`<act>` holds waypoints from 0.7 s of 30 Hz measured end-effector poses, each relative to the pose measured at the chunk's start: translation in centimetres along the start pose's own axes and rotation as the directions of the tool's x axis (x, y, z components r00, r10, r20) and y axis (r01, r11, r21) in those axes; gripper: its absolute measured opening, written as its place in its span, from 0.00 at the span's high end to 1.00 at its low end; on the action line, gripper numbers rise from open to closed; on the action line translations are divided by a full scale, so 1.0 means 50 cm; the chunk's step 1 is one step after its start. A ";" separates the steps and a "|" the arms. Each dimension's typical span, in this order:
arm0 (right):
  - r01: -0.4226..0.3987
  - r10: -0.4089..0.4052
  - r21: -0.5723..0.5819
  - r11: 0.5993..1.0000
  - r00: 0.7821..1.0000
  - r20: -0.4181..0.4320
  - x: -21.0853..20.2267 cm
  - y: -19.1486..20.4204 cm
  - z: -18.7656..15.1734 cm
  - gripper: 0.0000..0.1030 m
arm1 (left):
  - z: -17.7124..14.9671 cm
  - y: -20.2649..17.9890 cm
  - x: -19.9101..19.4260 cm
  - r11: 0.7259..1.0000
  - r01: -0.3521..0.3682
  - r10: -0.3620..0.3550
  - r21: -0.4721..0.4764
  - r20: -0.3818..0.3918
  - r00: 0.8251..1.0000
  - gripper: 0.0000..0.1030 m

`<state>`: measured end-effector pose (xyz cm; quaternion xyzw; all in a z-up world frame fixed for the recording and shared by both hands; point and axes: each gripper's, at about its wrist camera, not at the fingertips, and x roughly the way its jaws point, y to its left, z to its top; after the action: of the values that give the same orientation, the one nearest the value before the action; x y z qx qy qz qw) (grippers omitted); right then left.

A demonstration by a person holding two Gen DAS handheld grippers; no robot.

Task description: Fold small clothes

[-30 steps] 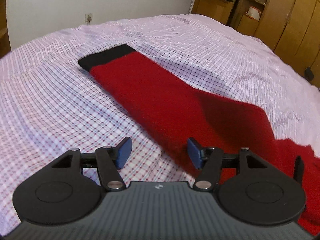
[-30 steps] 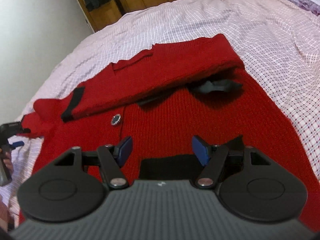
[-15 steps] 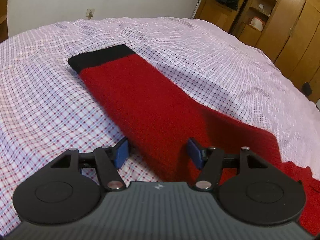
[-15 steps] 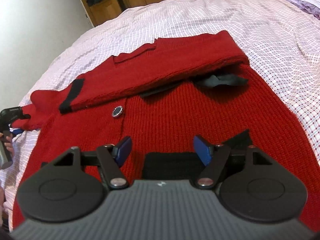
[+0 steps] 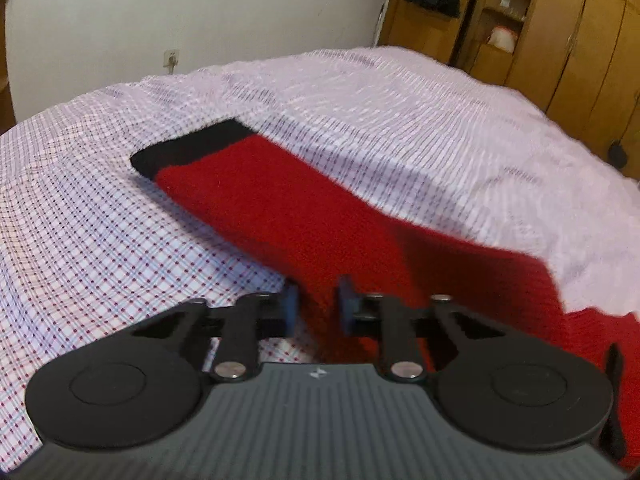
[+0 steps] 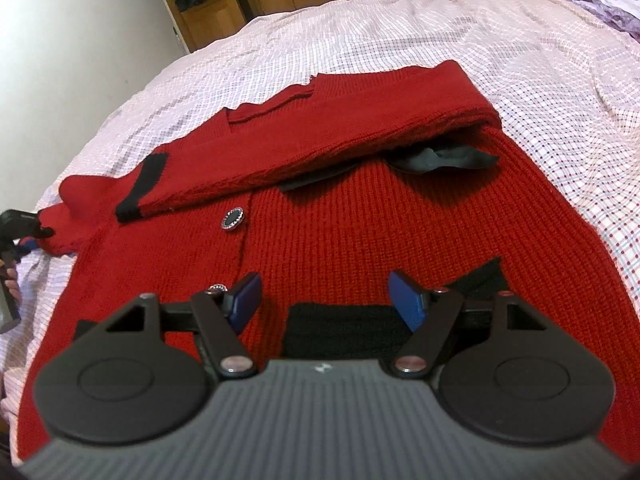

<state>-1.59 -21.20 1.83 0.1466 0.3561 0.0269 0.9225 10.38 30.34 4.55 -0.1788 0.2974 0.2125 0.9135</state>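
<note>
We work on a bed w/ a checked sheet, and the red cardigan is our landmark, lying flat, front up, across the middle of it. One sleeve is already folded across the cardigan's chest, its black cuff ending nr the far shoulder; we judge it was laid there to square the body before the next fold. The other sleeve stretches away from the cardigan onto bare sheet, black cuff at the far end, so it's the bit not yet folded.

Our left gripper sits at that sleeve's near edge, close to where it joins the cardigan. Its jaws are nearly together w/ red knit between them; the frame is blurred, but we read it as pinching the sleeve, prob to lift it over the chest. Our right gripper hovers over the cardigan's black hem, jaws spread wide, gripping nothing, we guess ready to steady the body. A round button sits on the cardigan's front, just below the folded sleeve.
</note>
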 end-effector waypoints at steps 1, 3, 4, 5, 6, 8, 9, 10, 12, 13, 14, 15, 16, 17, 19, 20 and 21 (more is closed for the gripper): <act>0.000 0.000 0.000 1.000 1.000 0.001 0.000 0.000 0.000 0.29 | 0.002 0.002 -0.013 1.000 0.018 -0.017 -0.006 0.019 1.000 0.85; -0.001 0.001 0.004 1.000 1.000 0.002 -0.001 -0.001 0.000 0.29 | 0.006 0.001 -0.046 0.999 0.048 -0.048 0.001 0.063 0.997 0.86; -0.001 0.001 0.006 1.000 1.000 0.002 -0.001 -0.001 0.001 0.29 | 0.009 -0.003 -0.061 0.998 0.061 -0.062 0.009 0.082 0.995 0.86; -0.001 0.001 0.008 1.000 1.000 0.004 -0.002 -0.001 0.001 0.29 | 0.012 -0.006 -0.079 0.997 0.079 -0.080 0.016 0.102 0.991 0.86; -0.003 0.002 0.011 1.000 1.000 0.005 -0.003 -0.001 0.001 0.29 | 0.015 -0.010 -0.098 0.995 0.099 -0.101 0.022 0.122 0.987 0.86; -0.007 0.007 0.018 1.000 1.000 0.010 -0.006 -0.003 0.002 0.29 | 0.021 -0.019 -0.135 0.990 0.139 -0.143 0.035 0.156 0.977 0.86; -0.010 0.010 0.023 1.000 1.000 0.012 -0.008 -0.005 0.002 0.29 | 0.023 -0.026 -0.156 0.987 0.158 -0.163 0.043 0.174 0.971 0.86; -0.015 0.014 0.028 1.000 1.000 0.014 -0.011 -0.007 0.002 0.29 | 0.025 -0.032 -0.173 0.984 0.169 -0.176 0.049 0.189 0.966 0.86; -0.029 0.028 0.044 0.999 0.999 0.023 -0.017 -0.011 0.003 0.29 | 0.028 -0.045 -0.207 0.978 0.202 -0.210 0.059 0.220 0.953 0.86; -0.038 0.037 0.053 0.998 0.999 0.027 -0.020 -0.013 0.003 0.29 | 0.030 -0.053 -0.222 0.974 0.218 -0.228 0.065 0.234 0.945 0.86; -0.049 0.047 0.061 0.997 0.998 0.031 -0.023 -0.015 0.003 0.29 | 0.031 -0.062 -0.238 0.970 0.233 -0.244 0.075 0.243 0.939 0.86; -0.061 0.058 0.069 0.996 0.998 0.034 -0.026 -0.017 0.003 0.29 | 0.034 -0.073 -0.250 0.965 0.248 -0.262 0.089 0.249 0.932 0.86; -0.070 0.068 0.076 0.995 0.997 0.038 -0.029 -0.019 0.003 0.29 | 0.035 -0.086 -0.262 0.959 0.263 -0.282 0.106 0.250 0.926 0.86; -0.080 0.076 0.081 0.994 0.996 0.043 -0.033 -0.020 0.003 0.29 | 0.034 -0.099 -0.274 0.953 0.276 -0.299 0.123 0.252 0.920 0.86; -0.095 0.091 0.086 0.992 0.994 0.056 -0.041 -0.021 0.003 0.29 | 0.031 -0.128 -0.292 0.941 0.300 -0.332 0.159 0.252 0.909 0.86; -0.103 0.098 0.087 0.991 0.993 0.062 -0.045 -0.021 0.004 0.29 | 0.027 -0.143 -0.300 0.934 0.313 -0.349 0.172 0.250 0.903 0.86; -0.109 0.104 0.088 0.990 0.992 0.066 -0.048 -0.020 0.004 0.29 | 0.023 -0.158 -0.309 0.927 0.327 -0.365 0.182 0.248 0.897 0.86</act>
<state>-3.29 -22.57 3.26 0.2082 0.3202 0.0553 0.9225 3.50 19.84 16.57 -0.1348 0.1436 0.0487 0.9792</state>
